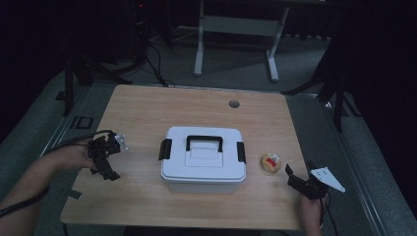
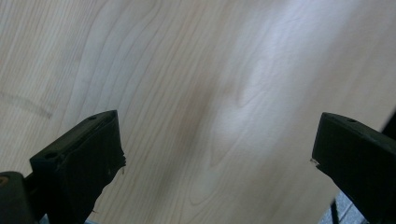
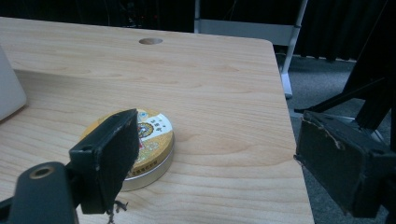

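A white storage box (image 1: 203,160) with a black handle (image 1: 204,141) and black side latches stands shut in the middle of the wooden table (image 1: 147,105). Right of it lies a small round gold tin (image 1: 271,162) with a printed lid (image 3: 152,135). My right gripper (image 1: 295,178) hovers open just right of and nearer than the tin; in the right gripper view its left jaw partly covers the tin, and the gripper (image 3: 215,149) holds nothing. My left gripper (image 1: 105,164) is open at the table's left edge, pointing down at bare wood (image 2: 210,93).
A round cable hole (image 1: 234,103) sits near the table's far edge. A corner of the white box (image 3: 9,88) shows at the left of the right gripper view. White desk legs (image 1: 199,44) and dark stands rise on the floor beyond the table.
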Available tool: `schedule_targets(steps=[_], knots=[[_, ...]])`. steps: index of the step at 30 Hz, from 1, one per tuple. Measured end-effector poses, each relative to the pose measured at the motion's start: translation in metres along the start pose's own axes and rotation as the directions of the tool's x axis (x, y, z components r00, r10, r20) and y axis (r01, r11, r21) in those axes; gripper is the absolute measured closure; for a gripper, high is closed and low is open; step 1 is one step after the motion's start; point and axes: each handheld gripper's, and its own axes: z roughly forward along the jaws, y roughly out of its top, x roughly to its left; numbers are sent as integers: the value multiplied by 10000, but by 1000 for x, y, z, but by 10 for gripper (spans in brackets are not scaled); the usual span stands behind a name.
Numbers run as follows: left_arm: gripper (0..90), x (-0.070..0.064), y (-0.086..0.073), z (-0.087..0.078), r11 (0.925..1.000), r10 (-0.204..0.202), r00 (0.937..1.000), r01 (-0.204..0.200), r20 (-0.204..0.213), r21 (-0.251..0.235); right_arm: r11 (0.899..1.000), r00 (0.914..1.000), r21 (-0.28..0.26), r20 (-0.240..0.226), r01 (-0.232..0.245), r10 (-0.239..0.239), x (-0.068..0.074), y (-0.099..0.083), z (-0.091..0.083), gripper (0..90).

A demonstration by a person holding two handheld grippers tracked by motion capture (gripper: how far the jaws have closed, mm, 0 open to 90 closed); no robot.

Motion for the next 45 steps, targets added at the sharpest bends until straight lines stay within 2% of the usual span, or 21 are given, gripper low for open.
schedule_targets(steps=[1, 3, 5, 9, 10, 15, 17, 22, 27, 29, 39, 40, 43, 45], knots=[[13, -1, 1, -2, 9999, 107, 9998, -107, -143, 7, 10000, 10000, 3, 1, 2, -2, 0, 0, 0, 132], [14, -1, 2, -7, 9999, 145, 9999, -145, -92, -3, 10000, 10000, -3, 4, 13, -13, 0, 0, 0, 132], [13, -1, 3, -15, 9999, 163, 9996, -163, -225, -10, 10000, 10000, 12, 6, 12, -12, 0, 0, 0, 132], [14, 0, 3, -22, 10000, 30, 9996, -33, -286, -83, 10000, 10000, 13, 10, 28, -28, 0, 0, 0, 132], [14, -1, 4, -28, 10000, 12, 9990, -16, -454, -81, 10000, 10000, 23, 18, 33, -33, 0, 0, 0, 132], [14, -3, 8, -42, 9999, 103, 9984, -103, -551, 12, 10000, 10000, 58, 47, 57, -57, 1, 0, 0, 132], [14, -4, 13, -55, 9997, 210, 9974, -202, -688, 127, 9999, 9999, 91, 37, 108, -108, 1, 0, 1, 132], [14, -7, 21, -72, 9988, 388, 9950, -359, -925, 334, 9998, 9999, 133, 23, 157, -157, 1, 0, 1, 132], [15, -8, 27, -79, 9979, 487, 9937, -442, -1005, 468, 9997, 9998, 164, 13, 206, -206, 2, 1, 1, 132], [14, -10, 33, -81, 9977, 561, 9951, -528, -819, 420, 9996, 9998, 171, 10, 206, -206, 2, 1, 1, 132], [15, -13, 55, -85, 9943, 941, 9931, -902, -702, 565, 9995, 9997, 173, 7, 256, -256, 2, 1, 1, 132], [15, -14, 60, -85, 9941, 978, 9939, -951, -511, 516, 9995, 9997, 172, 4, 256, -257, 2, 1, 1, 133], [15, -15, 68, -85, 9929, 1098, 9930, -1076, -426, 498, 9994, 9996, 166, 31, 288, -289, 3, 1, 1, 136], [15, -15, 70, -85, 9924, 1147, 9920, -1121, -524, 508, 9995, 9996, 160, 38, 284, -285, 3, 1, 1, 136]])
